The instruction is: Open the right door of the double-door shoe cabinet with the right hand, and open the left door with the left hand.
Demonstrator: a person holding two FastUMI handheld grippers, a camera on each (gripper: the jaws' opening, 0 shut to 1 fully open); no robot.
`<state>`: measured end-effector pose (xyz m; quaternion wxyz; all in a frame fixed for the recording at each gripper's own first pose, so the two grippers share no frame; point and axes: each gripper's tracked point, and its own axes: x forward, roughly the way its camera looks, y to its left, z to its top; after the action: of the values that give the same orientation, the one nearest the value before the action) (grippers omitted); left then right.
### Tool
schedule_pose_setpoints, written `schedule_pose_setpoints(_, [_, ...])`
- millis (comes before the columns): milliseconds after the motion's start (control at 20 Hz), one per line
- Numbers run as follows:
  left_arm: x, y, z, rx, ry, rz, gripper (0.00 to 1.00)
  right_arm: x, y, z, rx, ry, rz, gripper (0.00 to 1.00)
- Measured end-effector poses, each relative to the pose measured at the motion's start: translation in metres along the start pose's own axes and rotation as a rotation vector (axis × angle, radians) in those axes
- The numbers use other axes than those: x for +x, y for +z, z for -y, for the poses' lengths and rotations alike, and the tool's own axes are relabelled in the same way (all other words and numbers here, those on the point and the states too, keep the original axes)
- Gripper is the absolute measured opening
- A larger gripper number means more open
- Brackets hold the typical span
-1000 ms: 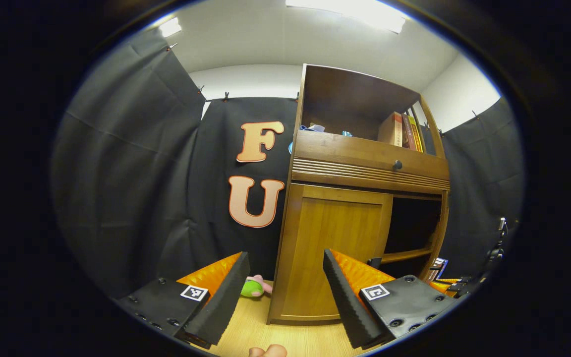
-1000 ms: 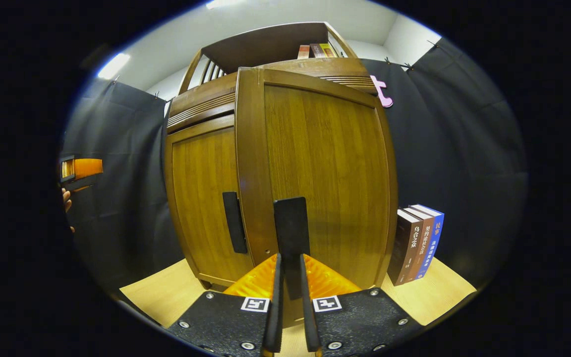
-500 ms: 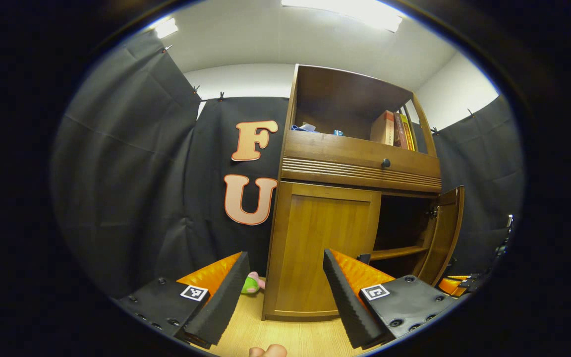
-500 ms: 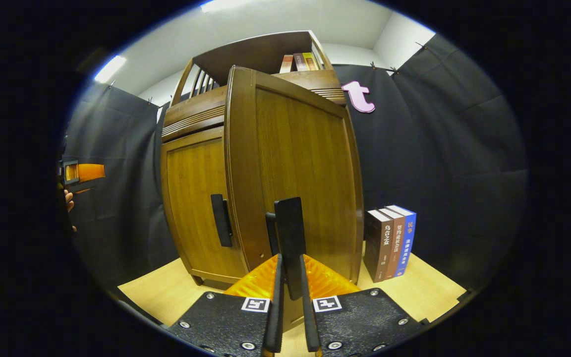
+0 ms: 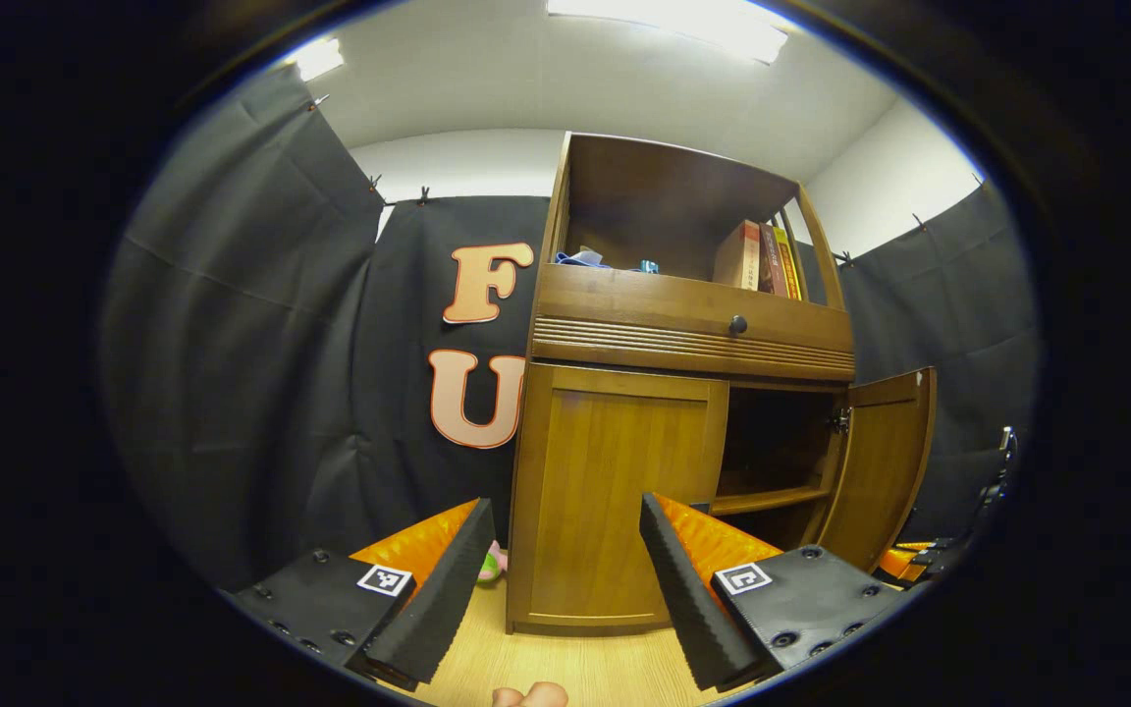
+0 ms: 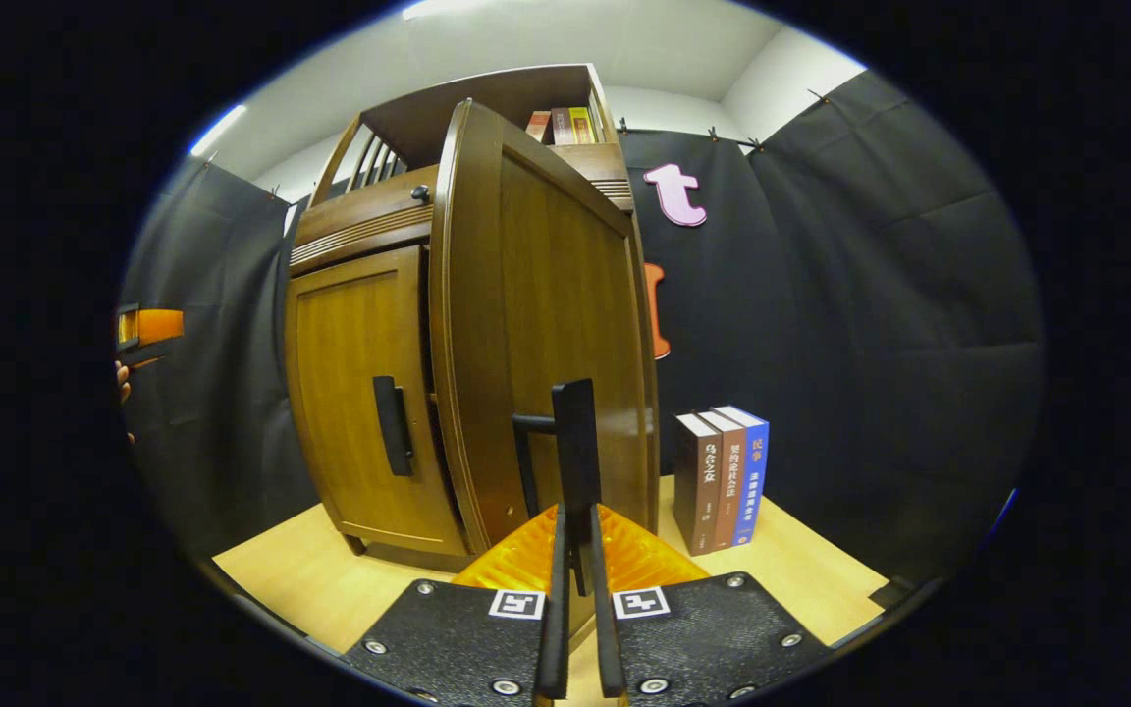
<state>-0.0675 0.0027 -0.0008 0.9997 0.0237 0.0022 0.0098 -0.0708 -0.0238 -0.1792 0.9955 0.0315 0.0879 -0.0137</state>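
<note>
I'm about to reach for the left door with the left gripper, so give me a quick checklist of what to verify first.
1. Brown wooden right door swung open: ok.
2. Right gripper clamped on the right door's black bar handle: ok.
3. Brown wooden left door shut, ready to pull: ok.
4. Left gripper open: ok.
5. Left door's black bar handle free of obstruction: ok.
6. Standing books clear of the right door's swing: cannot tell.
</note>
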Motion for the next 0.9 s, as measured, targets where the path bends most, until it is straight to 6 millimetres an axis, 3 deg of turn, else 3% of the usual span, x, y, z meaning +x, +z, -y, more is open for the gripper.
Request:
schedule_pose_setpoints(50, [0.001, 0.000, 0.002, 0.001, 0.000, -0.002, 0.98, -0.001, 0.000, 0.005, 0.002, -0.013, 0.002, 0.11])
schedule_pose_setpoints(150, [0.001, -0.001, 0.007, -0.003, -0.004, -0.007, 0.96, -0.004, 0.002, 0.020, -0.011, -0.047, 0.004, 0.10])
schedule_pose_setpoints(200, [0.001, -0.002, 0.008, -0.005, -0.007, -0.009, 0.96, -0.006, 0.003, 0.027, -0.016, -0.064, 0.006, 0.20])
schedule_pose_setpoints(250, [0.002, -0.002, 0.012, -0.005, -0.009, -0.011, 0.96, -0.006, 0.003, 0.035, -0.019, -0.081, 0.007, 0.19])
schedule_pose_setpoints(300, [0.004, -0.003, 0.016, -0.004, -0.013, -0.012, 0.95, -0.007, 0.003, 0.045, -0.017, -0.096, 0.008, 0.07])
schedule_pose_setpoints(500, [0.006, -0.007, 0.033, 0.009, -0.033, -0.025, 0.96, -0.011, 0.006, 0.074, 0.002, -0.136, 0.015, 0.00])
schedule_pose_setpoints(550, [0.007, -0.008, 0.037, 0.010, -0.039, -0.028, 0.96, -0.012, 0.007, 0.079, 0.006, -0.140, 0.017, 0.04])
schedule_pose_setpoints(900, [0.016, -0.018, 0.064, 0.011, -0.077, -0.050, 0.95, -0.010, 0.006, 0.091, 0.027, -0.112, 0.023, 0.00])
